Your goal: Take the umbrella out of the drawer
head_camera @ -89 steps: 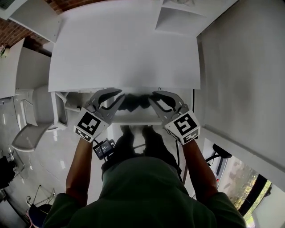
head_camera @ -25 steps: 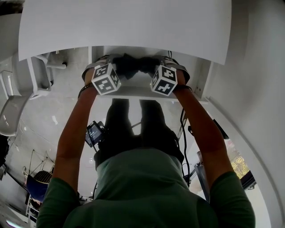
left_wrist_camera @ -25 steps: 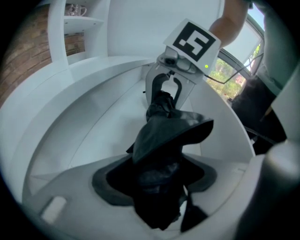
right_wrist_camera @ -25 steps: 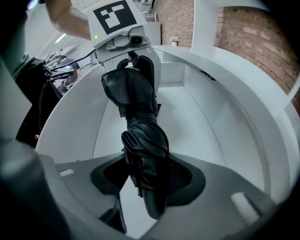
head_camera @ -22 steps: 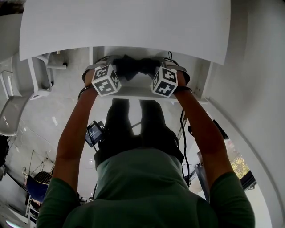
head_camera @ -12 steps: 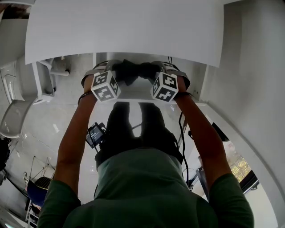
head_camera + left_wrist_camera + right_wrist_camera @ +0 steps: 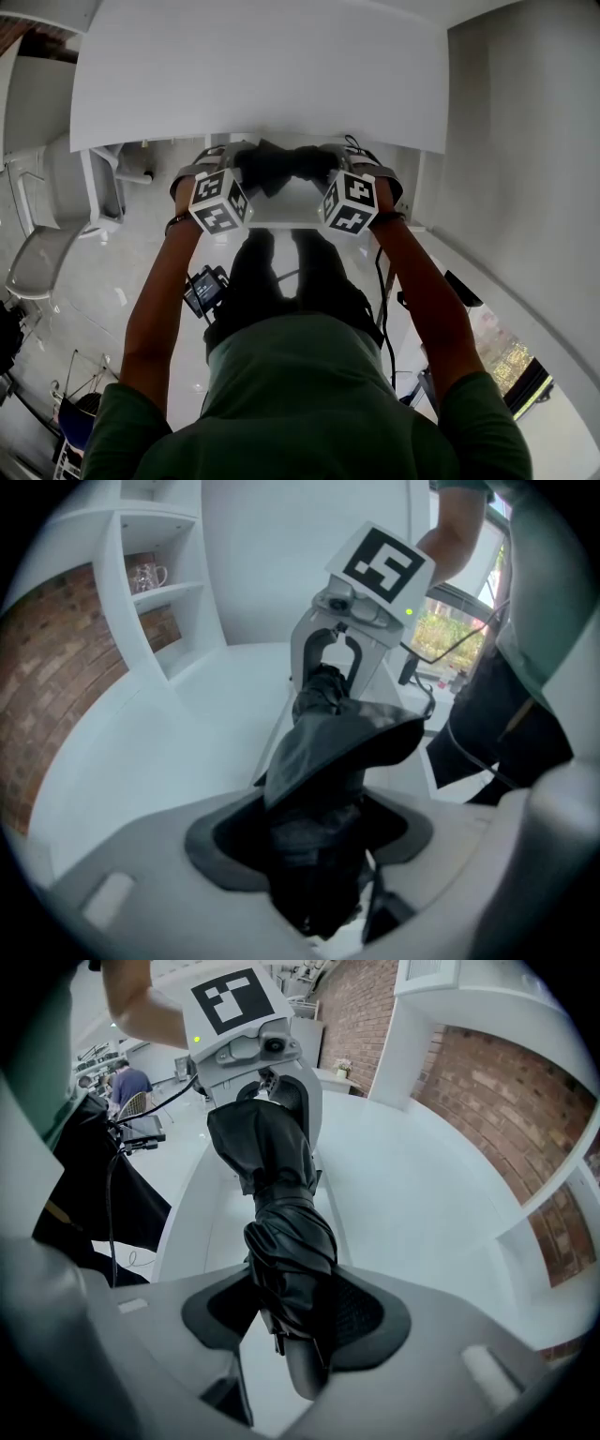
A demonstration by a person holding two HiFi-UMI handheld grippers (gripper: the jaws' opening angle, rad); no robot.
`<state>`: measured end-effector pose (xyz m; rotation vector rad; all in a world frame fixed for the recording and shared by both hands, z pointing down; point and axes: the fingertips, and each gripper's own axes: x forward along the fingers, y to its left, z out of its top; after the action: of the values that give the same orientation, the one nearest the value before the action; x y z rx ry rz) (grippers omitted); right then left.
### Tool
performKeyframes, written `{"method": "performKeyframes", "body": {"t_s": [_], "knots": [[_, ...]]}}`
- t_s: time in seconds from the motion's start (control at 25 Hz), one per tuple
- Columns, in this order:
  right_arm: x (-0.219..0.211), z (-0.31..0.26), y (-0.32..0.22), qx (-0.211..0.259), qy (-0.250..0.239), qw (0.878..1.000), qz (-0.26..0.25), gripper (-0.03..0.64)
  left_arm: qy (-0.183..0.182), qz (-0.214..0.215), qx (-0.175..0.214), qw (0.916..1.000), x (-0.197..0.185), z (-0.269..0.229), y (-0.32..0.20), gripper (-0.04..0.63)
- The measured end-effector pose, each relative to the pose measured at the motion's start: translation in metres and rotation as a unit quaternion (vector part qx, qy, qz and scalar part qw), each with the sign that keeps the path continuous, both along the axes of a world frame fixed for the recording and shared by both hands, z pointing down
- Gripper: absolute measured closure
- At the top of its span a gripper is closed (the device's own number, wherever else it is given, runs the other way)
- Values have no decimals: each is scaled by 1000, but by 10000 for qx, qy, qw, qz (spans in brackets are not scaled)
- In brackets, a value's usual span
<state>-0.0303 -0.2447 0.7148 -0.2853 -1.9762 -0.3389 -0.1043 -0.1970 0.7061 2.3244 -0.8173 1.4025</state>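
Observation:
A folded black umbrella [image 7: 281,167] hangs crosswise between my two grippers, above the open white drawer [image 7: 281,214] under the table's front edge. My left gripper [image 7: 240,171] is shut on one end of it, where loose black fabric [image 7: 319,780] bulges out of the jaws. My right gripper [image 7: 328,171] is shut on the other end, with the wrapped canopy [image 7: 279,1213] and a grey handle tip [image 7: 305,1377] between its pads. Each gripper view shows the opposite gripper clamped on the far end: the right gripper [image 7: 330,672] and the left gripper [image 7: 274,1091].
The white table top [image 7: 262,75] lies just beyond the grippers. A white chair [image 7: 47,253] stands at the left and a white wall [image 7: 525,141] runs along the right. White shelves [image 7: 150,536] and a brick wall [image 7: 487,1082] stand behind the table.
Both grippers have risen together with the umbrella held between them, lifting it up from the drawer. Their grip has not changed.

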Motion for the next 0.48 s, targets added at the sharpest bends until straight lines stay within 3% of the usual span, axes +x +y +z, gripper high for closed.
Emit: {"method": "performKeyframes", "body": {"t_s": [0.48], "knots": [[3, -68, -19, 506, -309, 9982, -16, 403, -179, -1, 572, 9982, 4, -66, -19, 319]]}}
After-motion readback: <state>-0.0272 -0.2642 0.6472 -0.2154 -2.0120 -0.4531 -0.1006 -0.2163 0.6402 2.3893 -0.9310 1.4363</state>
